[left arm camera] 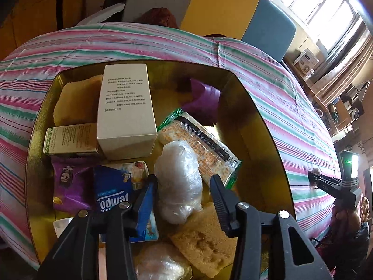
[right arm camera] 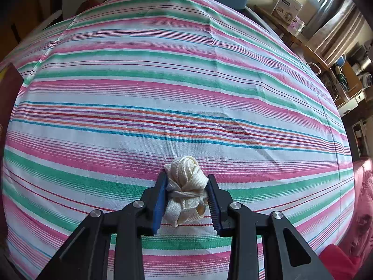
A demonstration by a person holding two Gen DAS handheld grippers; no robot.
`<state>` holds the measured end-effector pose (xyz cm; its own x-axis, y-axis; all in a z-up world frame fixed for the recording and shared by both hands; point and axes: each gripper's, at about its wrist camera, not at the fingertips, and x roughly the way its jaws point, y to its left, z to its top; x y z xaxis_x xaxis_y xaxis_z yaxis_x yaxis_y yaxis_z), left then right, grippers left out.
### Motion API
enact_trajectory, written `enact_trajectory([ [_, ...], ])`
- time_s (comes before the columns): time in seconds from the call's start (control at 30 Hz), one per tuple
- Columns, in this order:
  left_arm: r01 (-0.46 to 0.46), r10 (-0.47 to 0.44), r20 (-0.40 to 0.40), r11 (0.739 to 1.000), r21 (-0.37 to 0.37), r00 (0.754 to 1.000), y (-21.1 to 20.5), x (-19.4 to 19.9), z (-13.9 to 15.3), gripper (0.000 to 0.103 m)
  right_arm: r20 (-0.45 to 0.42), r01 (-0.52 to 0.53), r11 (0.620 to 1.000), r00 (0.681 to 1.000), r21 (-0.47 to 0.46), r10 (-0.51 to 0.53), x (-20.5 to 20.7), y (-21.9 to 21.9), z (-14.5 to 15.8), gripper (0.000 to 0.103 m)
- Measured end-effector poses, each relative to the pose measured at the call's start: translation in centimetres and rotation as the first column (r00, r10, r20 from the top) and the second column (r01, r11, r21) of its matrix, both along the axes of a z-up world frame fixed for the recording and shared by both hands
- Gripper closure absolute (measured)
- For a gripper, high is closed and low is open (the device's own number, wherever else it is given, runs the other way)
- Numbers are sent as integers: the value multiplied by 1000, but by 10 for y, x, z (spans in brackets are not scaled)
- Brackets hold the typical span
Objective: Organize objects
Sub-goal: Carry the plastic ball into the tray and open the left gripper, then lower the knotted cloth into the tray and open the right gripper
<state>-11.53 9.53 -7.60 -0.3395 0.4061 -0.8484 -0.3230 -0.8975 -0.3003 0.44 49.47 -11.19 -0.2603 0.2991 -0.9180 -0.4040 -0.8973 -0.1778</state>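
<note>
A: Our right gripper (right arm camera: 187, 192) is clamped on the bundle of cream webbing (right arm camera: 185, 187), just above the striped cloth (right arm camera: 186, 88).

B: And our left gripper (left arm camera: 184, 192) hangs spread, gripping nothing, astride the plastic-wrapped lump (left arm camera: 178, 186) in the gold tray (left arm camera: 261, 144). Beyond it lie the cracker packet (left arm camera: 200, 144) and the white carton (left arm camera: 127, 109).

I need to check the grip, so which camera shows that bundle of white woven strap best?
The right wrist view: the white strap bundle sits pinched between the right gripper fingers, close and unobstructed. The left wrist view shows none of it.
</note>
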Motion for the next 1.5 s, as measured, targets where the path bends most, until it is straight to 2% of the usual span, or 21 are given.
enact_trajectory([
  [0.37, -40, 37, -151, 999, -20, 988, -25, 35, 37, 55, 3, -7, 1000, 1000, 10, 7, -1, 1, -1, 72],
  [0.53, -57, 53, -169, 998, -18, 984, -45, 54, 43, 55, -1, -1, 1000, 1000, 5, 1, -2, 3, 0, 72],
  [0.67, -65, 61, -179, 998, -17, 982, -58, 64, 44, 55, -43, 4, 998, 999, -59, -6, 1, 0, 13, 73],
  [0.77, -78, 76, -178, 997, -4, 981, -68, 66, 42, 55, -124, -60, 995, 991, -80, 49, 2, -29, 43, 73],
  [0.87, -85, 87, -177, 996, 20, 980, -71, 66, 42, 55, -207, -185, 980, 964, -77, 166, -5, -78, 80, 73],
  [0.97, -78, 84, -183, 996, 37, 980, -72, 68, 43, 55, -279, -346, 935, 908, -81, 312, -21, -143, 111, 72],
  [1.03, -75, 82, -185, 996, 46, 979, -73, 69, 44, 55, -300, -446, 892, 863, -76, 406, -33, -189, 121, 72],
  [1.13, -75, 84, -179, 995, 59, 980, -78, 71, 43, 55, -283, -560, 825, 807, -83, 519, -58, -247, 114, 72],
  [1.23, -81, 92, -174, 994, 70, 981, -85, 73, 42, 55, -225, -606, 788, 788, -112, 573, -87, -284, 90, 72],
  [1.37, -96, 108, -179, 993, 73, 978, -95, 74, 41, 55, -156, -602, 791, 796, -110, 584, -116, -303, 59, 72],
  [1.5, -115, 127, -168, 990, 81, 978, -101, 70, 38, 55, -126, -600, 793, 799, -110, 587, -131, -311, 46, 72],
])
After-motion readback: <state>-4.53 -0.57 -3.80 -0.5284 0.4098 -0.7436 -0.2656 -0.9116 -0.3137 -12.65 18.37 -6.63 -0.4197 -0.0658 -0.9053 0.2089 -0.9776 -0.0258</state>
